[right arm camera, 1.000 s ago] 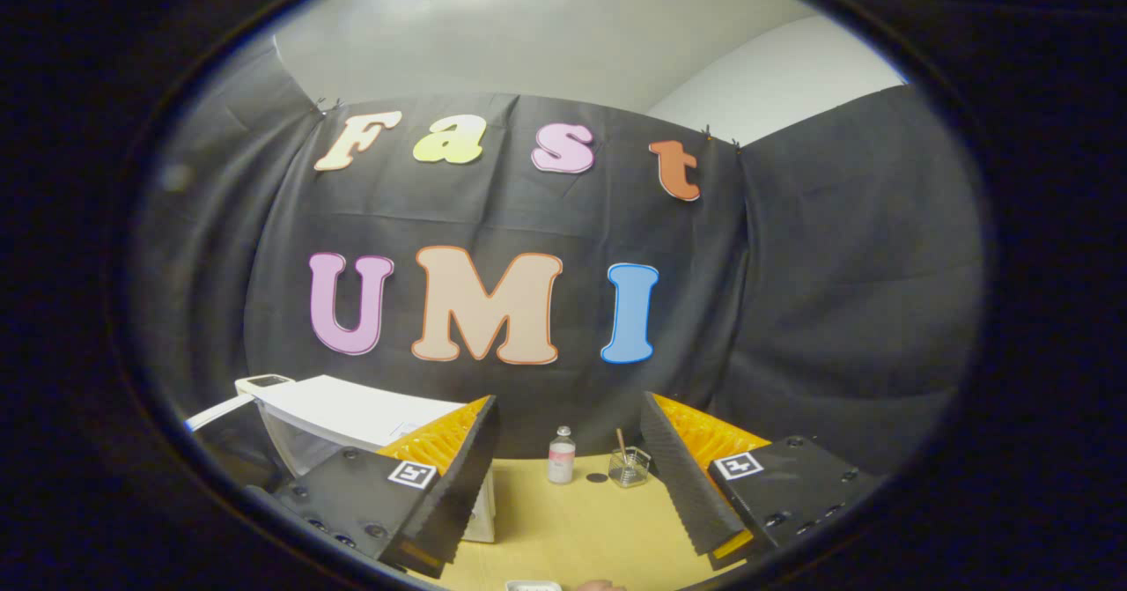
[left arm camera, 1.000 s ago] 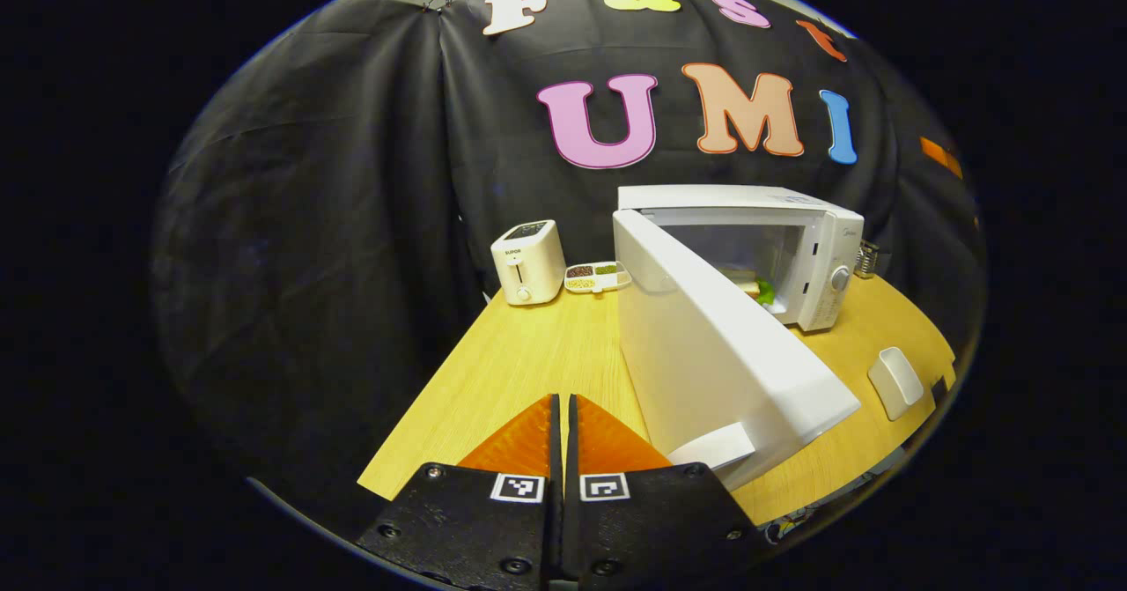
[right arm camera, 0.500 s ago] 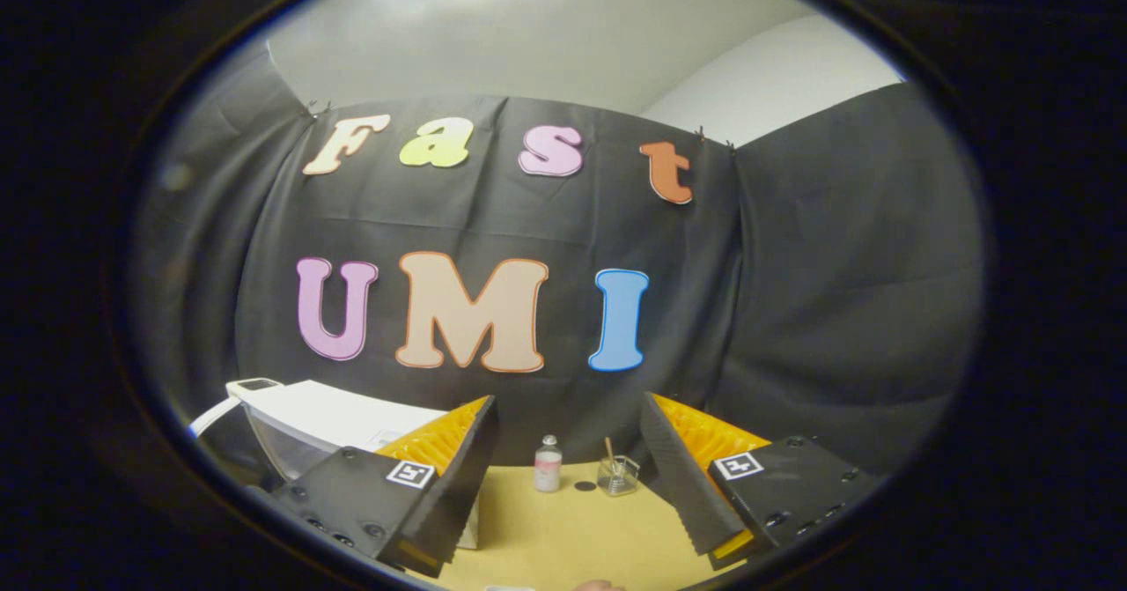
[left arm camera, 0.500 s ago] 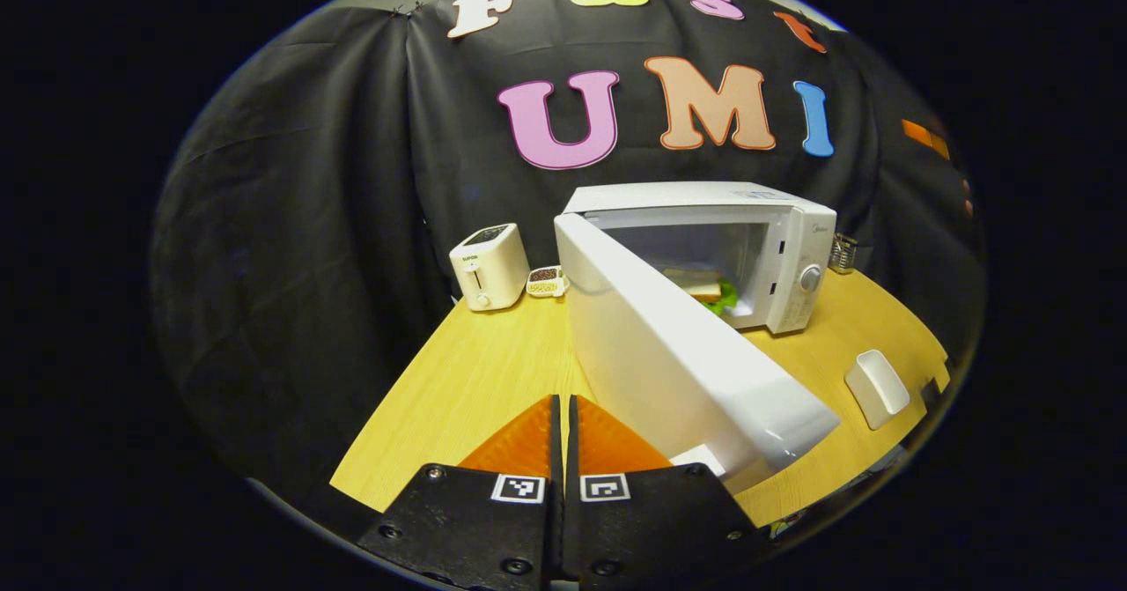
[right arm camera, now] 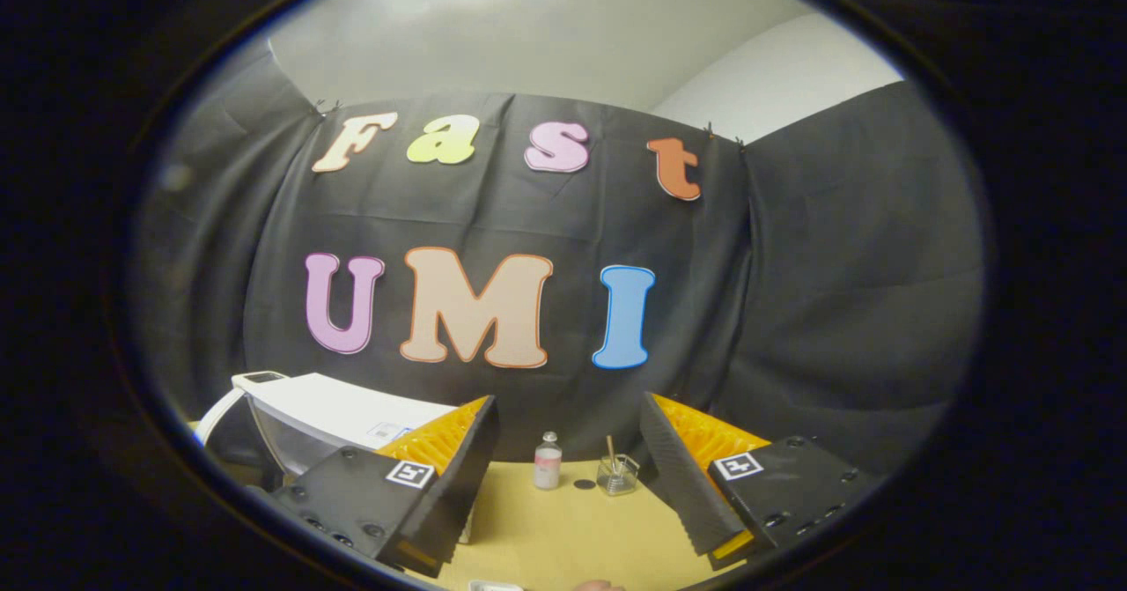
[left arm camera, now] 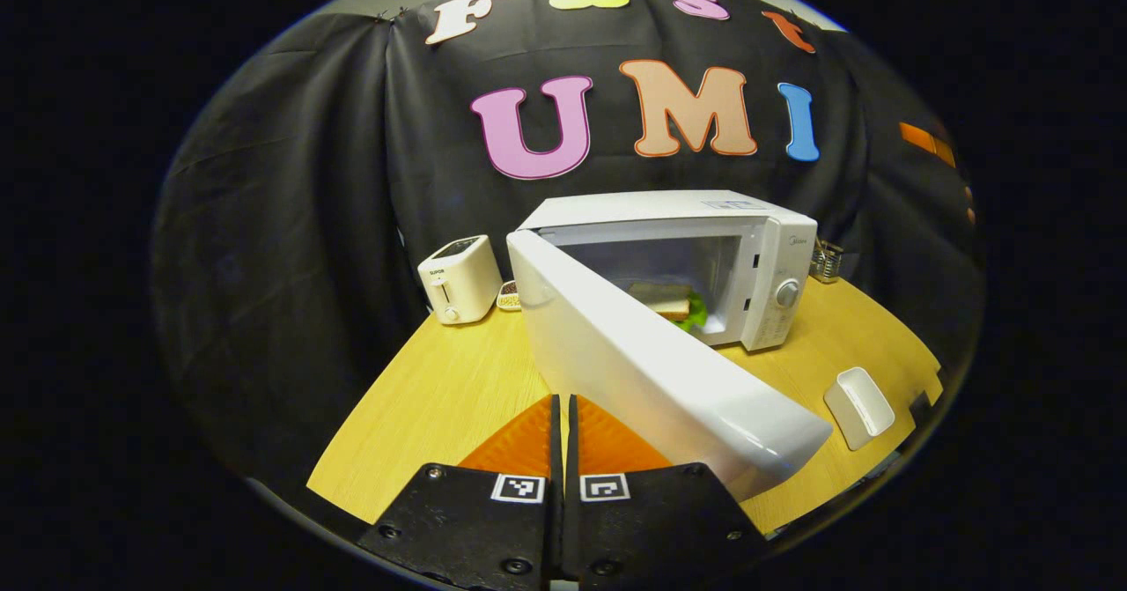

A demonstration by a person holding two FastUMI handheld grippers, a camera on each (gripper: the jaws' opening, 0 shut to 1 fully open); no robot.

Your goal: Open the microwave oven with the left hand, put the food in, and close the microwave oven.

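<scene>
A white microwave (left arm camera: 696, 212) stands on the wooden table (left arm camera: 440, 397) with its door (left arm camera: 643, 371) swung wide toward me. Inside lies a sandwich (left arm camera: 662, 299) with green lettuce. My left gripper (left arm camera: 563, 415) is shut with nothing between its orange fingers, low at the table's near edge just left of the door's free end. Whether it touches the door I cannot tell. In the right gripper view, my right gripper (right arm camera: 568, 468) stands open and empty above the table, with the microwave's top (right arm camera: 335, 410) at its left.
A white toaster (left arm camera: 458, 278) and a small dish of grains (left arm camera: 509, 295) sit left of the microwave. A white rectangular dish (left arm camera: 858, 406) lies at the right front. A small bottle (right arm camera: 547, 461) and a glass jar (right arm camera: 616, 473) stand at the back.
The left gripper view has shifted so the microwave and door slid leftward and the sandwich shows more fully. The right gripper has barely moved and stays open.
</scene>
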